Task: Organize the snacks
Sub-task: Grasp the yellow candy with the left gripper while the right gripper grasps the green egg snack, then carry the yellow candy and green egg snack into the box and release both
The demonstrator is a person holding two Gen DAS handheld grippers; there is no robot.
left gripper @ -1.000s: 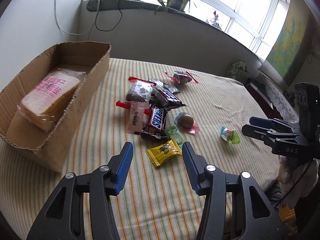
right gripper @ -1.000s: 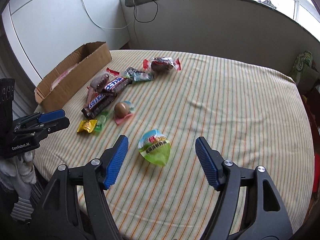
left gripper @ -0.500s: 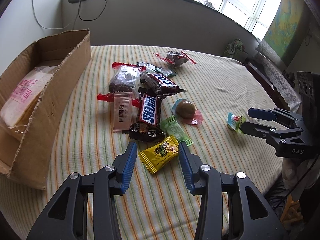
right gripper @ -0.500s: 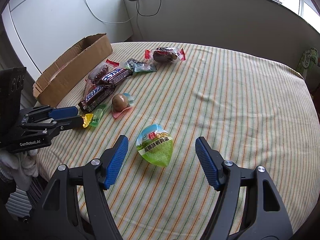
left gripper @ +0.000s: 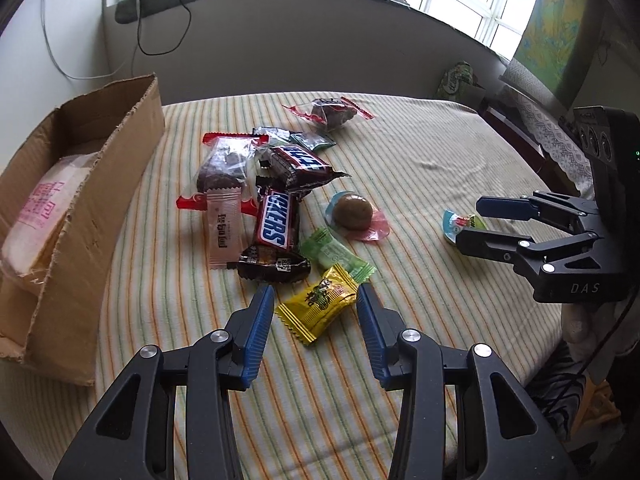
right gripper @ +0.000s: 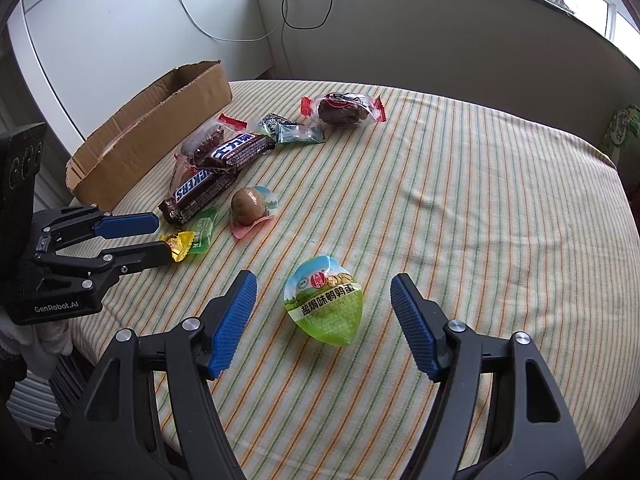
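A yellow candy (left gripper: 318,306) lies on the striped tablecloth (left gripper: 420,160) between the blue pads of my left gripper (left gripper: 315,294). The pads stand close on both sides of it, and no press on the wrapper shows. In the right wrist view the left gripper (right gripper: 156,236) comes in from the left, with the yellow candy (right gripper: 178,242) poking out past its tips. My right gripper (right gripper: 323,284) is open, its pads well clear on either side of a green-and-white sealed egg packet (right gripper: 324,304). An open cardboard box (left gripper: 120,160) at the left holds a wrapped bread loaf (left gripper: 36,208).
A heap of snacks lies beyond the yellow candy: a green candy (left gripper: 336,254), Snickers bars (left gripper: 276,220), a pink sachet (left gripper: 224,232), a brown egg in a wrapper (left gripper: 352,212) and a red-ended packet (left gripper: 332,112). The table edge runs close below both grippers.
My left gripper has moved forward and down until the yellow candy sits between its pads, and its jaws have narrowed a little. The right gripper has barely shifted over the egg packet.
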